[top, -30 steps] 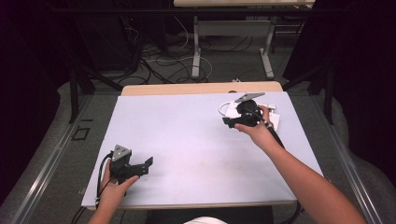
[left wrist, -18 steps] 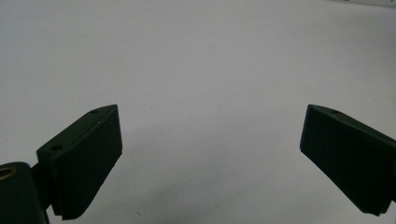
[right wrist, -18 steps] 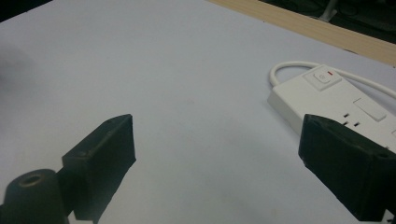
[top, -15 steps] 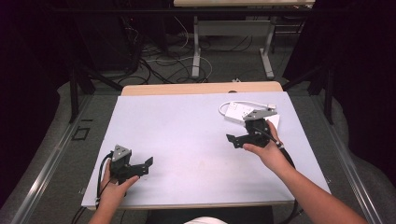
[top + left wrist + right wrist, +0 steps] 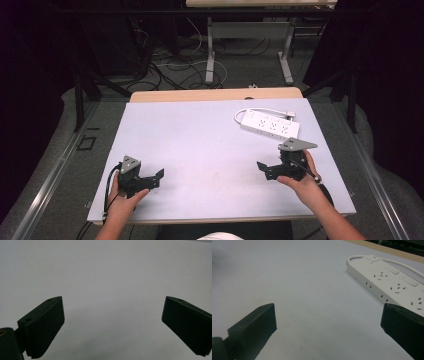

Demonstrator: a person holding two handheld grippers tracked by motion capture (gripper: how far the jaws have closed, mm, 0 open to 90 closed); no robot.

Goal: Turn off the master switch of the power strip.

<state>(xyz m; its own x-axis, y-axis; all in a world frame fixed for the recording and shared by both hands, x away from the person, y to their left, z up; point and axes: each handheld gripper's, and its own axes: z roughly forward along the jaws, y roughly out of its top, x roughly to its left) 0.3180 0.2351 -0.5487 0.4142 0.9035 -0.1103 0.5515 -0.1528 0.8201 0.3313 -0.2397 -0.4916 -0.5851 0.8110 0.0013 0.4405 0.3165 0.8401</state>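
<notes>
Though flat, smooth white power strip (image 5: pixel 270 124)

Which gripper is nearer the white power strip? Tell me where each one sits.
Right. The right gripper sits just on the person's side of the power strip, jaws open, not touching it. The left gripper rests across the table near its front left corner, jaws open.

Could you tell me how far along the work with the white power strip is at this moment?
Looks done: the white plastic power strip lies flat on the pale grey table, its cord looped behind. In hand: nothing; the right gripper and left gripper sit open near the front edge. Nothing visibly remains.
</notes>
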